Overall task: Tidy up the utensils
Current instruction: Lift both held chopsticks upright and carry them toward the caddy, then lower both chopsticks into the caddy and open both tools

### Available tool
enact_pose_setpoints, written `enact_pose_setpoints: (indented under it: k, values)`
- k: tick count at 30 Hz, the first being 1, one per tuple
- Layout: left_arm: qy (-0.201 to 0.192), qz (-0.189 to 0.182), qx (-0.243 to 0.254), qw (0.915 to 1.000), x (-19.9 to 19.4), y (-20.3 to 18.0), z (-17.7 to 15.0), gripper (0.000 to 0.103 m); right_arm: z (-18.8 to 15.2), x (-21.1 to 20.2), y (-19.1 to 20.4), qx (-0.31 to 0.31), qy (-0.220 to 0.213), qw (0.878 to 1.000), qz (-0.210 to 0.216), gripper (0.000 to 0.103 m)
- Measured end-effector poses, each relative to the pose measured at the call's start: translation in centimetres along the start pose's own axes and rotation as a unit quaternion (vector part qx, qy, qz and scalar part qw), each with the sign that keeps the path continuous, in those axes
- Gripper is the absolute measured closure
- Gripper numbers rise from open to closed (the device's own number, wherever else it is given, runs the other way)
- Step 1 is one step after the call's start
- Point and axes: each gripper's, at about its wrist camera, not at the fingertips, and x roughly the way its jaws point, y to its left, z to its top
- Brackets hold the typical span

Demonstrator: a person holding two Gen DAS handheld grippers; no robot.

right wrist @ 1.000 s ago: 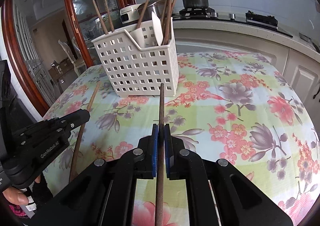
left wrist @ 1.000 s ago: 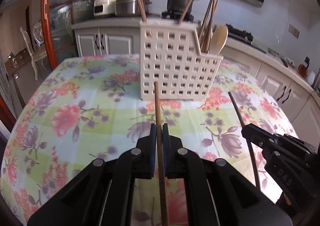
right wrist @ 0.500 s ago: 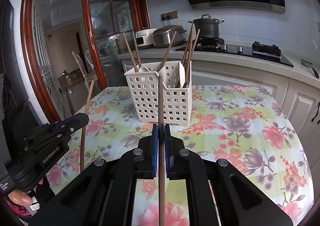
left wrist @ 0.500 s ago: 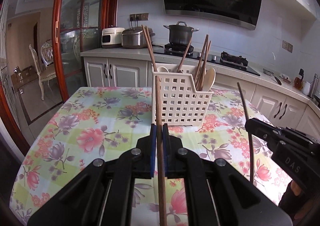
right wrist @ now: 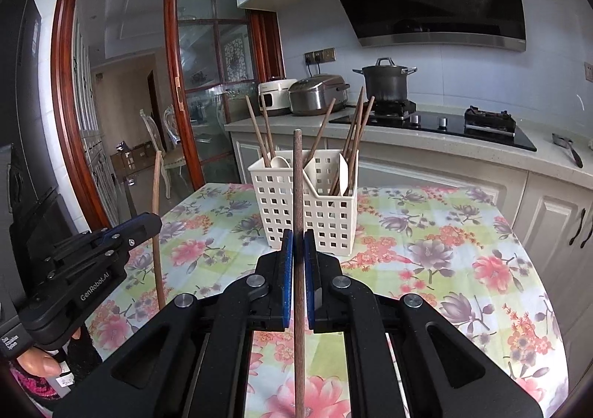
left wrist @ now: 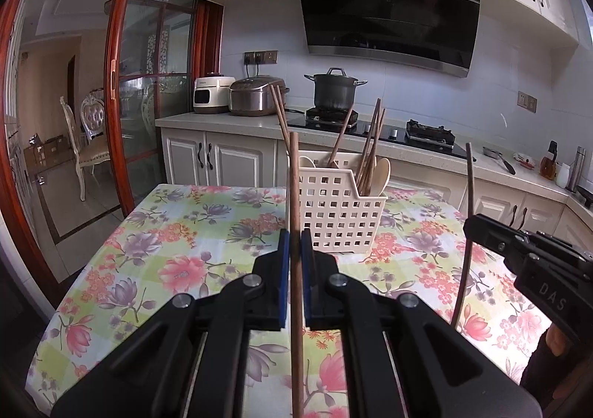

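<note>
Floral tablecloth (left wrist: pixel 178 232) in a kitchen; both tongs (left wrist: pixel 292 244) (right wrist: pixel 298 244) clamp chopsticks (left wrist: pixel 294 195) (right wrist: pixel 297 177).

Worktop cloth (left wrist: pixel 178 232): pink and purple flowers on green/white checks. Basket (left wrist: pixel 339 210) on it: cream, square-hole grid. Chopsticks (left wrist: pixel 295 218) brown. Hand-held gripper (left wrist: pixel 292 244) black, blue pads.

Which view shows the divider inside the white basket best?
The right wrist view: the basket shows its open top, with a slanted divider splitting chopsticks and spoons into compartments. The left wrist view shows the basket mostly side-on, its divider hidden.
</note>
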Motion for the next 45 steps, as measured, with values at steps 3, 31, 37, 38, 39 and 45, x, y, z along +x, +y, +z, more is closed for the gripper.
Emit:
enact_pose_setpoints:
  k: [3,31,37,38,39,45]
  values:
    - [-0.005,-0.001,0.001,1.0000,-0.4,-0.1,0.0,0.097,0.0,-0.4,0.3,-0.004,-0.005,1.000,-0.001,0.097]
    - [-0.024,0.011,0.008,0.9996,-1.0,-0.4,0.8,0.097,0.7,-0.3,0.4,-0.005,-0.019,1.000,-0.002,0.097]
    - [-0.025,0.012,0.009,0.9996,-0.2,-0.2,1.6,0.097,1.9,0.5,0.1,-0.009,-0.025,1.000,-0.002,0.097]
    - [-0.024,0.011,0.009,0.9996,0.0,-0.1,2.0,0.097,2.3,0.7,0.0,-0.009,-0.027,1.000,-0.001,0.097]
    - [-0.024,0.010,0.009,0.9996,0.3,-0.1,2.4,0.097,2.7,0.8,0.0,-0.010,-0.028,1.000,-0.001,0.097]
    - [-0.022,-0.004,0.013,0.9997,2.5,0.1,7.3,0.097,7.1,2.4,-0.1,-0.024,-0.044,0.999,-0.005,0.097]
